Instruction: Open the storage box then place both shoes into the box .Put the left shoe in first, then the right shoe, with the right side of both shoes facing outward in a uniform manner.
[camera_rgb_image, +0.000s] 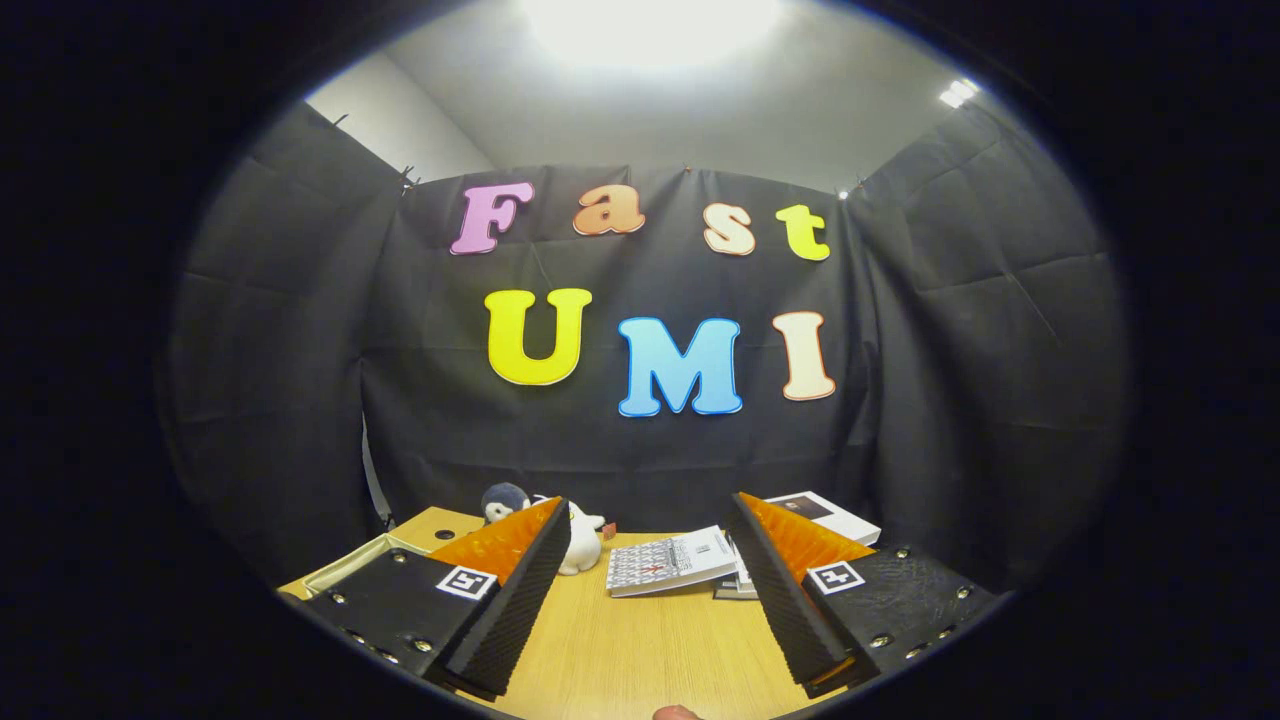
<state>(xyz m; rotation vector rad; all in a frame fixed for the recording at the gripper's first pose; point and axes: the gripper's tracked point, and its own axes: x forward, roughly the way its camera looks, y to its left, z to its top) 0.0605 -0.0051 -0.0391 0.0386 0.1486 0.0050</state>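
Tool (650, 600) open, its two fingers (520, 600) spread wide apart, nothing between them but bare wooden surface (640, 650). Both fingers have black ribbed inner pads and orange backs, each with a small square marker on the black mount behind. Tool is raised, looking level across the surface toward the back cloth wall.

Landmark: the stack of books (670, 562), lying flat just beyond the fingertips, roughly centred between them, nearer the right finger. Top book's long axis runs across the view, tilted a little up toward the right finger.

Left of the books, a small plush penguin (580, 540) stands upright, partly hidden behind the left fingertip; grey head, white body. Further left of the books, past the left finger, the corner of a tan box (430, 530) with a pale rim; cannot tell if it is open or which way it faces. Right of the books, behind the right finger, a white box with a dark lid panel (825, 512), long side angled away. Bright ceiling lamp (650, 25) overhead.
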